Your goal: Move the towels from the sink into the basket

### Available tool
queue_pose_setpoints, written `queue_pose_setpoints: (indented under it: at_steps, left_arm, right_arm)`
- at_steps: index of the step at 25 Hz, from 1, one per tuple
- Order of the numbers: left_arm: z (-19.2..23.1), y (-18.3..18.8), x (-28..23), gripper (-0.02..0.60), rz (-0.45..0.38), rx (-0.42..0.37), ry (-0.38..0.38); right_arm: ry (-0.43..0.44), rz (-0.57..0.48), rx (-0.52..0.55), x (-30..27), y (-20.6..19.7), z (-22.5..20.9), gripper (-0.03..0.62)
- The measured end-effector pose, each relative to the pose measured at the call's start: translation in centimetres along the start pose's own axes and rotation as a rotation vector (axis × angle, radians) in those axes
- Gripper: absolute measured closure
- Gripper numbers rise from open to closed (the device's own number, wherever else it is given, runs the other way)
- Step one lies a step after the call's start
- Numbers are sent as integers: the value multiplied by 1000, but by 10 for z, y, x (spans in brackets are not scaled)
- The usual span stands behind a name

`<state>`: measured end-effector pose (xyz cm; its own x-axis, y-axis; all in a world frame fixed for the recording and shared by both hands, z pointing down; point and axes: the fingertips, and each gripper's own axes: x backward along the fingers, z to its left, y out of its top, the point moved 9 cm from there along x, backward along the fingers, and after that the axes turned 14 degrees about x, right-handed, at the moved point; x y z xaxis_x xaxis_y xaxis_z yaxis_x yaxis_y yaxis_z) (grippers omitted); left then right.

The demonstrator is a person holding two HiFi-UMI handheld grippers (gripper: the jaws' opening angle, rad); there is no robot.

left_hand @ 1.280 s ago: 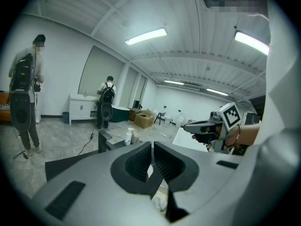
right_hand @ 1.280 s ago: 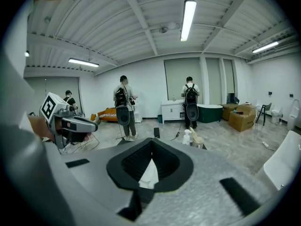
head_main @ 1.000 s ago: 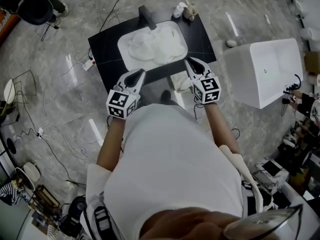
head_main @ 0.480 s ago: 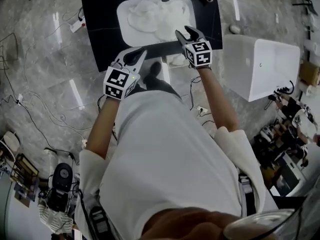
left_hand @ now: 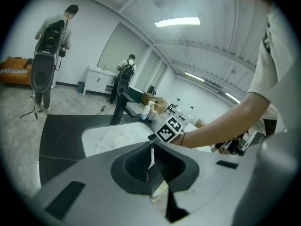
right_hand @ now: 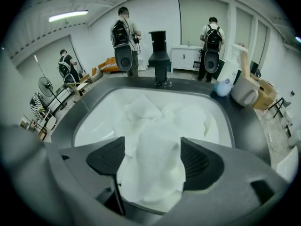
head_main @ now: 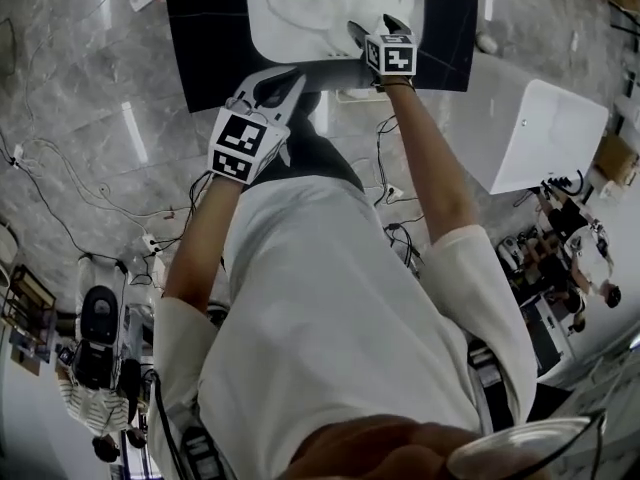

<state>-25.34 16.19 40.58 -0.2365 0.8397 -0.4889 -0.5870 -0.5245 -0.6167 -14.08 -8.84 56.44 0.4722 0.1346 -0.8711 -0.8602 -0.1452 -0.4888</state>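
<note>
Towels are lying as a crumpled white heap inside the white sink. The sink is sitting in the black desk, with the faucet at its far edge. Right gripper is pointing steeply down over the sink's near edge. Its jaws have just been opening and are standing wide, with a raised fold of the heap between them, pads not pinching it yet. Left gripper is hanging by the desk's near edge, jaws almost together, nothing in them. Step in hand is looking like the first grab. To do it well, the right gripper should be sinking deeper so both pads are straddling a thick fold rather than a loose corner. It should then be closing fully before lifting clear of the sink rim. Basket is not showing clearly in any view.
</note>
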Motion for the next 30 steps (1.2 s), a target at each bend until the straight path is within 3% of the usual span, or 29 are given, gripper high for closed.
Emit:
queue_pose_setpoints:
  at_steps: [4,7,13,18,30]
  left_arm:
    - [17,-10,1,563,-3,48,16]
    - [24,-22,5,563,14,64,23]
    - [38,-37,20,563,43,79,35]
    - [38,-39,27,563,45,60,35]
    - [9,-32,60,563,33,-29,42]
  right_arm:
    - [-19,83,25,-40,-11,1,161]
    - [-58,136,-1,-56,-19,-3,179]
    - [-99,169,4,-64,-20,-5,417]
    - [-63,108,-7,-47,-18,6,482]
    - [15,-68,48,51,4,39,490]
